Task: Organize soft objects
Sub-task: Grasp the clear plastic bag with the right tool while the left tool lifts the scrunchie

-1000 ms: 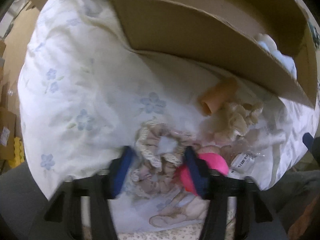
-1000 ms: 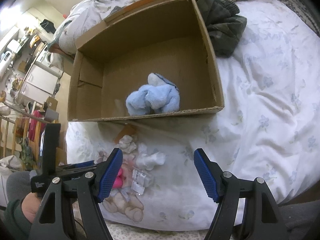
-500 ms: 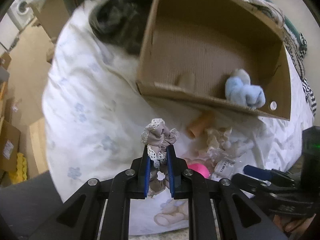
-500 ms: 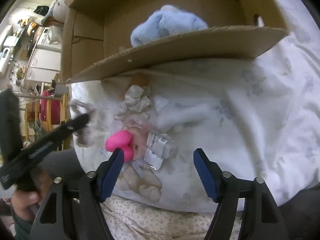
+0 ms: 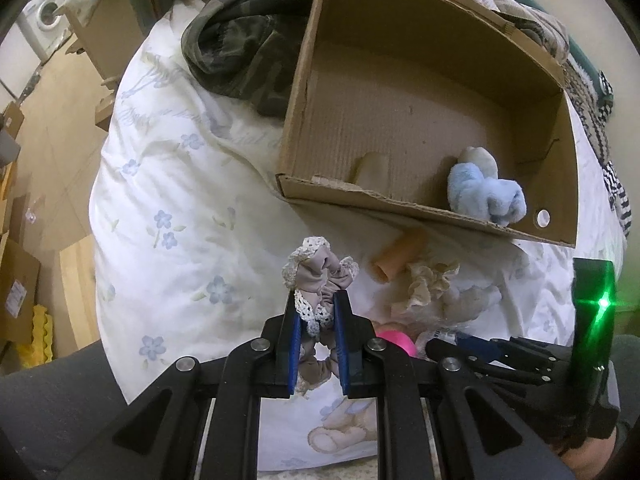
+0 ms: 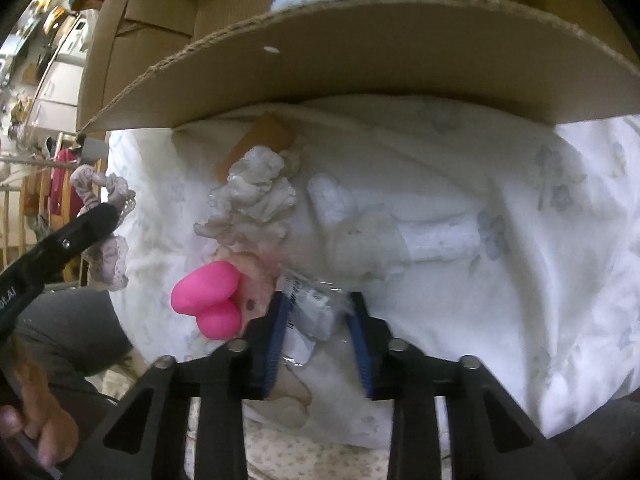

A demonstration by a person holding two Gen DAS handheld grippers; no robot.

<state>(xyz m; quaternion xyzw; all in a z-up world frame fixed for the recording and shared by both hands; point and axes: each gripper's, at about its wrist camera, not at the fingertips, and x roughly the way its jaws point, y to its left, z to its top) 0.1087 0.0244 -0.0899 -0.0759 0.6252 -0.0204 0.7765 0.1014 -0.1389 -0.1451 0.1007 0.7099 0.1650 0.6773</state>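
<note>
Scrunchie, beige with a lace edge, is clamped between the blue pads of the left gripper and hangs in the air above the bedsheet, its top sticking out above the fingertips. Past it stands an open cardboard box on the bed, with a blue plush lying inside against the near wall. Just in front of the box lie an orange tube and a cream ruffled cloth. A pink toy shows partly behind the left gripper.

From the right wrist, the right gripper is down on the bedsheet, and its jaws have just been closing around a small plastic packet with a label; the pads stand at both sides of it, but I cannot tell if they already press on it. The pink toy lies just left of this gripper. The ruffled cloth lies further up, and the tube is beyond it, below the box wall. At the left edge the left gripper holds the scrunchie off the bed
</note>
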